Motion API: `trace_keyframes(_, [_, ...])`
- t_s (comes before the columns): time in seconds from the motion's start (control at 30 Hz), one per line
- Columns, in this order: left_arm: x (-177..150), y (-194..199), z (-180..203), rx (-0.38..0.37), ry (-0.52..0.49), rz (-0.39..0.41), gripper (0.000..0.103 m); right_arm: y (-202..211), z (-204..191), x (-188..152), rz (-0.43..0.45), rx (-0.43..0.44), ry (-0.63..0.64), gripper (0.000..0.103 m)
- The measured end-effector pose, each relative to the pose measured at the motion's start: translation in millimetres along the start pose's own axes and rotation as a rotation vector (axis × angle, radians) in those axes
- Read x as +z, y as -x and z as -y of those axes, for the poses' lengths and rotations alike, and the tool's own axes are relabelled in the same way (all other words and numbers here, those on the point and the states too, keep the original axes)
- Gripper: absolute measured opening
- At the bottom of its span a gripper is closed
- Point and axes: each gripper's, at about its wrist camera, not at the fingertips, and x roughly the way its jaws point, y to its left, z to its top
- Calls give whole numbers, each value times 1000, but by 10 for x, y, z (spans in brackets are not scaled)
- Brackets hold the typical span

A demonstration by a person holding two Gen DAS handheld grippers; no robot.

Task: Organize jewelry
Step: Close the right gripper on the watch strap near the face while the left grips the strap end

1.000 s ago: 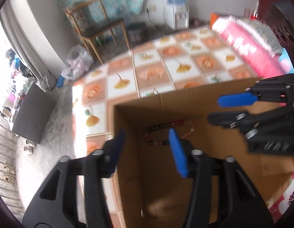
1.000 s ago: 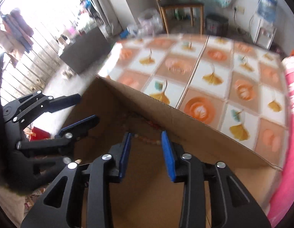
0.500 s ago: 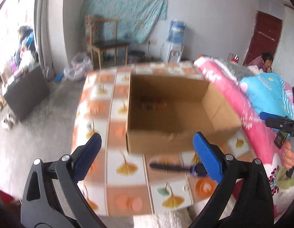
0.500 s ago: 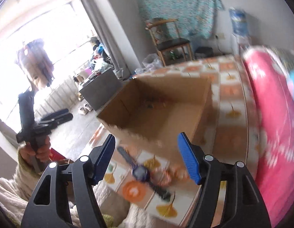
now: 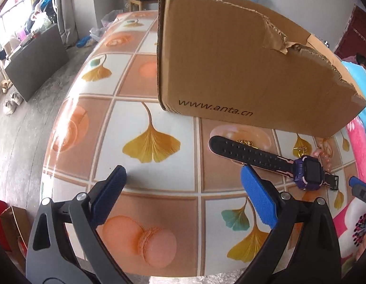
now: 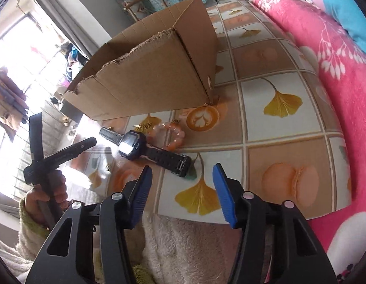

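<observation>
A dark purple watch (image 5: 308,171) with a black strap lies on the patterned table in front of a cardboard box (image 5: 242,71). It also shows in the right wrist view (image 6: 133,145). A peach bead bracelet (image 6: 173,133) and small gold pieces (image 6: 141,126) lie between watch and box (image 6: 154,78). The gold pieces (image 5: 300,150) show in the left view too. My left gripper (image 5: 183,194) is open and empty, low over the table left of the watch. My right gripper (image 6: 181,189) is open and empty, just short of the strap's buckle end.
The table's near edge (image 5: 173,273) runs just below my left gripper. A pink blanket (image 6: 336,82) borders the table on the right. My left gripper's handle and the hand holding it (image 6: 47,163) show at the left of the right wrist view. A chair (image 6: 140,2) stands behind the box.
Both grippers pulled back out of the box and dropped low to the near side of the table. Both have opened wider. The watch and bracelet have come into close view.
</observation>
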Motion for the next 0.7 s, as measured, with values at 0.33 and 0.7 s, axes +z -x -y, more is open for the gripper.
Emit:
trace_keyframes(0.33, [-160,-20,175,55,-117,39,95,-250,-39,37,-30,-72,9,35])
trace_keyframes(0.7, [-257,95,135,12,-125,84,95,-315,-58,75,-58,-64,27,8])
